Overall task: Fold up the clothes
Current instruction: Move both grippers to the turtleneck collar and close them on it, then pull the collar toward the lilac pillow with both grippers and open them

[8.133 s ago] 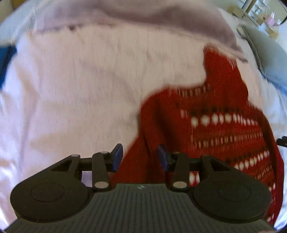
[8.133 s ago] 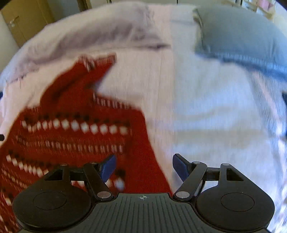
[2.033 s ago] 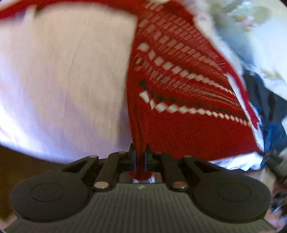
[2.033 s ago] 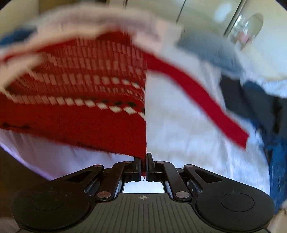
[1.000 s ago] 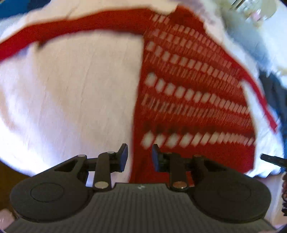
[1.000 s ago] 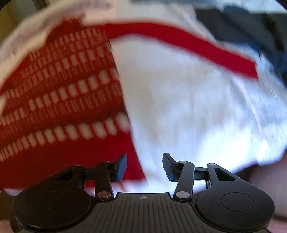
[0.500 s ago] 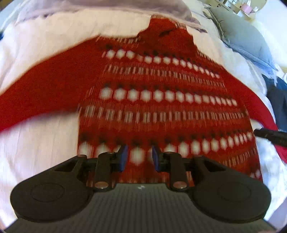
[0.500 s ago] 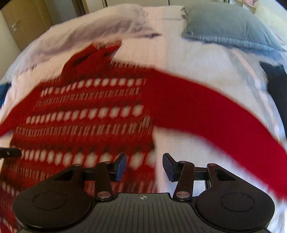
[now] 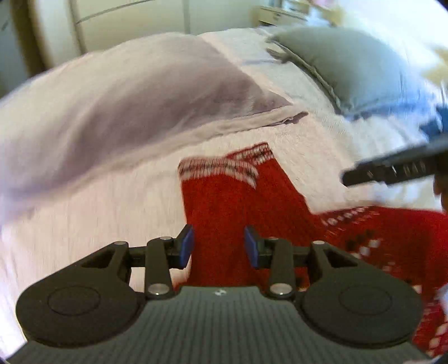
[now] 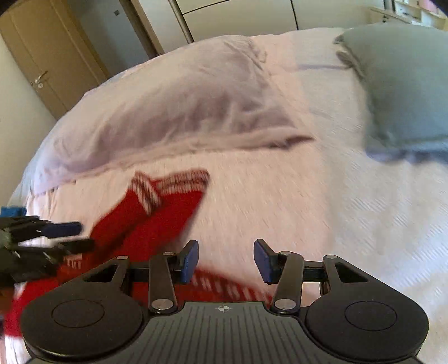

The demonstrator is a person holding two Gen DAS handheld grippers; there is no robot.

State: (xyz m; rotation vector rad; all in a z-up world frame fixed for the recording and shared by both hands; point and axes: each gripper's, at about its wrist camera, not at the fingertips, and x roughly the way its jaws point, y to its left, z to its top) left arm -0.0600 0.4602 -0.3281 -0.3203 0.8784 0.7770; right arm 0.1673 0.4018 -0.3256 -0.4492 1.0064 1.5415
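A red knitted sweater (image 9: 238, 201) with white diamond bands lies flat on the pale pink bed cover (image 9: 112, 212). Its striped collar (image 9: 224, 165) points toward the pillows. My left gripper (image 9: 218, 246) is open and hovers low over the red neck part, holding nothing. My right gripper (image 10: 226, 261) is open and empty, just past the sweater's shoulder edge (image 10: 224, 282), over bare cover. The sweater's collar also shows in the right wrist view (image 10: 168, 184). Each gripper shows in the other's view, the left (image 10: 64, 232) and the right (image 9: 392, 168).
A lilac pillow (image 9: 126, 112) lies behind the collar. A grey pillow (image 10: 406, 84) lies at the back right. A wardrobe (image 10: 238, 14) and a wooden door (image 10: 42, 56) stand beyond the bed. Bare bed cover (image 10: 350, 218) spreads to the right of the sweater.
Both grippers let go of the sweater's hem, which now lies spread flat. They have since moved forward over the sweater to its neck and shoulders and stay open.
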